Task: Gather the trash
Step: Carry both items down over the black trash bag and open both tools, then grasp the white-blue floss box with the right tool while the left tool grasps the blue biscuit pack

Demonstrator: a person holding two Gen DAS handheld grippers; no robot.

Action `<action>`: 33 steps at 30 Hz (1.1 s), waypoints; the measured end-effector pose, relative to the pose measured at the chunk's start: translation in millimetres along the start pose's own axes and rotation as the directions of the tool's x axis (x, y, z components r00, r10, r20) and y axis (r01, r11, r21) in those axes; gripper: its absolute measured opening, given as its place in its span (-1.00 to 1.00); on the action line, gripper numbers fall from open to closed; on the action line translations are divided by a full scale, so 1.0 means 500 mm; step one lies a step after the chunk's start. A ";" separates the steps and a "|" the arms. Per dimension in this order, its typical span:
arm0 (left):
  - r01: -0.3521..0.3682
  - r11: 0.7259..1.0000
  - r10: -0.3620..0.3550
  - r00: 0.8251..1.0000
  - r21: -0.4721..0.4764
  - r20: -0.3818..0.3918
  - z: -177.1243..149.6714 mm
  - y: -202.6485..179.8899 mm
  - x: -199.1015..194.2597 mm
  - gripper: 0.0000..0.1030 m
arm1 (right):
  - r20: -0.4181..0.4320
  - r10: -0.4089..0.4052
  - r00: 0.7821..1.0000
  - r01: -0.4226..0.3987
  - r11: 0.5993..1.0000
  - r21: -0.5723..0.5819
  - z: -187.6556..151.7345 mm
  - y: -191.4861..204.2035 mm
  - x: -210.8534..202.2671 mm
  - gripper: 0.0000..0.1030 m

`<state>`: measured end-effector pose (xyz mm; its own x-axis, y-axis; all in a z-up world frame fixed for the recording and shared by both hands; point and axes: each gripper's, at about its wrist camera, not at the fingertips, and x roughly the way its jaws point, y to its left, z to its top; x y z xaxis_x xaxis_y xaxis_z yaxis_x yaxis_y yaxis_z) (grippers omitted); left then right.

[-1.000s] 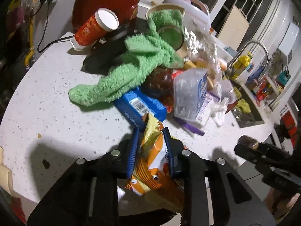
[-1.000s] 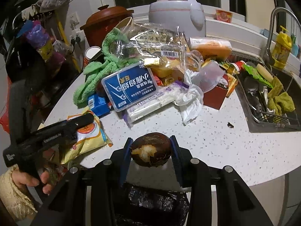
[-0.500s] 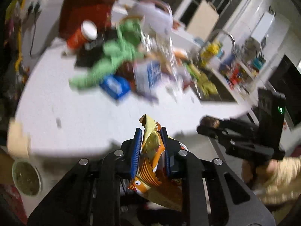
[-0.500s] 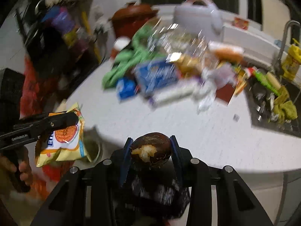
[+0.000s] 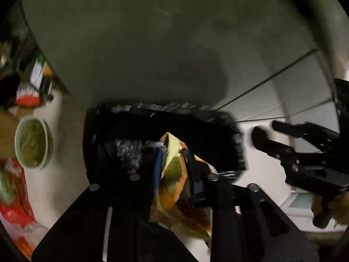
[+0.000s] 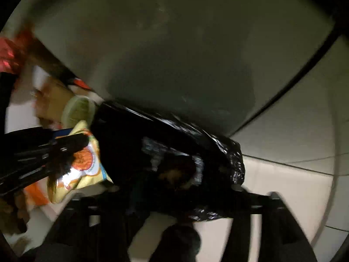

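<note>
Bin: a trash bin [image 5: 161, 131] lined with a black bag [image 6: 174, 135] stands on the floor under the counter [image 5: 152, 32]; its contents are too dark and blurred to tell.
Left claw [image 5: 173, 170]: pinches a yellow-orange snack packet [image 5: 174, 187] just above the bin's near rim.
Packet print: an orange round mark [image 6: 84, 158]; the lettering is unreadable.
Right claw [image 6: 176, 172]: blurred over the bin's mouth; a dark round lump [image 6: 174, 170] sits between its fingers, grip uncertain.
Beside bin: a green bowl [image 5: 33, 142] with greenish contents.
</note>
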<state>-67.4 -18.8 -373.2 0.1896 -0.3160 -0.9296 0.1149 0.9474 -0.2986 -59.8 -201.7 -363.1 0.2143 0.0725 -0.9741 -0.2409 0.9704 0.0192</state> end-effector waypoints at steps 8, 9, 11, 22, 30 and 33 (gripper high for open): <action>-0.128 0.991 0.126 0.990 -0.034 -0.063 -0.002 0.047 0.062 0.21 | -0.061 -0.059 0.996 0.061 0.998 0.034 0.000 -0.028 0.066 0.39; -0.133 0.991 0.131 0.990 -0.035 -0.049 0.001 0.046 0.044 0.21 | -0.054 -0.057 0.997 0.059 0.998 0.037 -0.003 -0.030 0.060 0.39; -0.131 0.991 0.131 0.991 -0.026 -0.007 -0.005 0.045 0.006 0.21 | -0.018 -0.027 0.999 0.027 0.998 0.048 0.002 -0.036 0.007 0.39; -0.115 0.991 0.082 0.922 0.066 0.379 0.047 -0.095 -0.410 0.79 | 0.451 0.128 0.883 -0.117 0.992 -0.053 0.126 -0.004 -0.500 0.92; -0.102 0.994 0.108 0.895 -0.037 0.433 0.149 -0.110 -0.492 0.79 | 0.622 0.093 0.778 -0.018 0.992 -0.125 0.339 -0.004 -0.561 0.89; -0.090 0.994 0.109 0.879 -0.063 0.465 0.144 -0.093 -0.513 0.79 | 0.557 0.124 0.821 -0.048 0.988 -0.149 0.415 -0.029 -0.516 0.89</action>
<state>-51.0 14.7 -105.1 0.6325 -0.1976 -0.7489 0.0356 0.9733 -0.2268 84.9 -186.7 -65.4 0.6738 0.3081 -0.6716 -0.3890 0.9207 0.0321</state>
